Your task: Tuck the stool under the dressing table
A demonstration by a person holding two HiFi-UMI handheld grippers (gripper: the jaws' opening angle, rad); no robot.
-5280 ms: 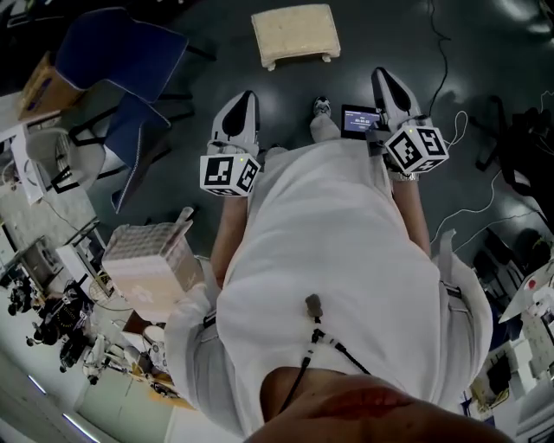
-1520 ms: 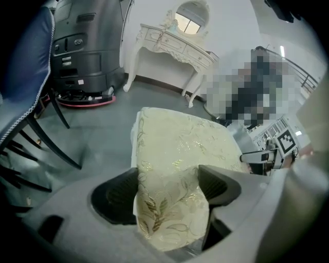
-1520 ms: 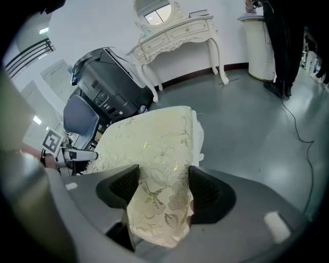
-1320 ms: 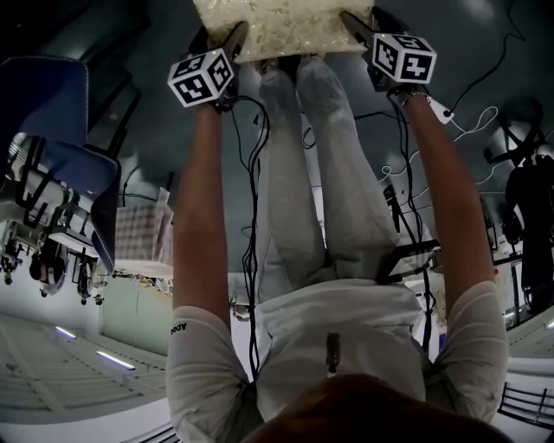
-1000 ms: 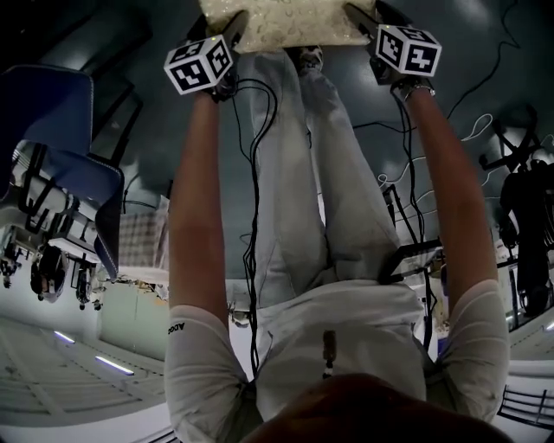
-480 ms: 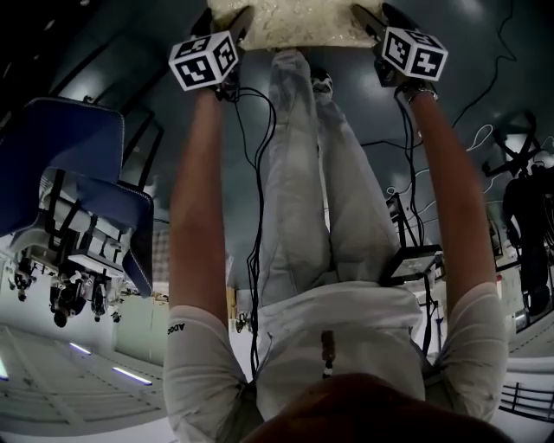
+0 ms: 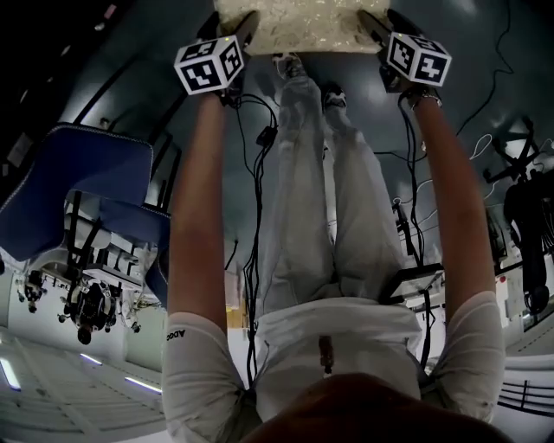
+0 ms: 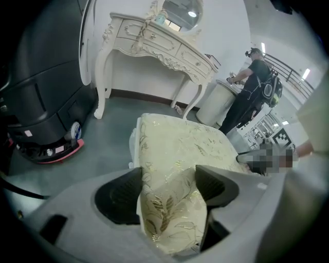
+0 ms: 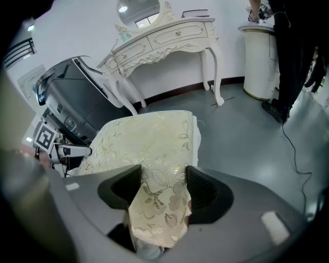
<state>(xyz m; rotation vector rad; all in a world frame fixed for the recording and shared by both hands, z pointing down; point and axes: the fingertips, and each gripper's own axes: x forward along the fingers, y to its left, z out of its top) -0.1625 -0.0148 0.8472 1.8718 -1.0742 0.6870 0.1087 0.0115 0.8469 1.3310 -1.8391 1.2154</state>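
The stool (image 7: 294,22) has a cream cushion with a gold leaf pattern and is carried at the top of the head view. My left gripper (image 7: 243,26) grips its left end and my right gripper (image 7: 370,22) its right end. In the left gripper view the cushion (image 8: 180,149) fills the gap of the left gripper (image 8: 169,187), whose jaws are closing on it. In the right gripper view the right gripper (image 9: 162,187) is shut on the cushion's (image 9: 144,138) corner. The white carved dressing table (image 8: 154,43) (image 9: 164,38) with its oval mirror stands ahead against the wall.
A black machine (image 8: 36,102) (image 9: 77,97) stands beside the dressing table. A white round bin (image 8: 213,102) (image 9: 259,61) and a person in black (image 8: 252,87) are on its other side. A blue chair (image 7: 78,173) is at my left; cables (image 7: 476,143) lie on the floor.
Both grippers have carried the stool forward while the person walks. The blue chair has slid down and further into the head view at the left.
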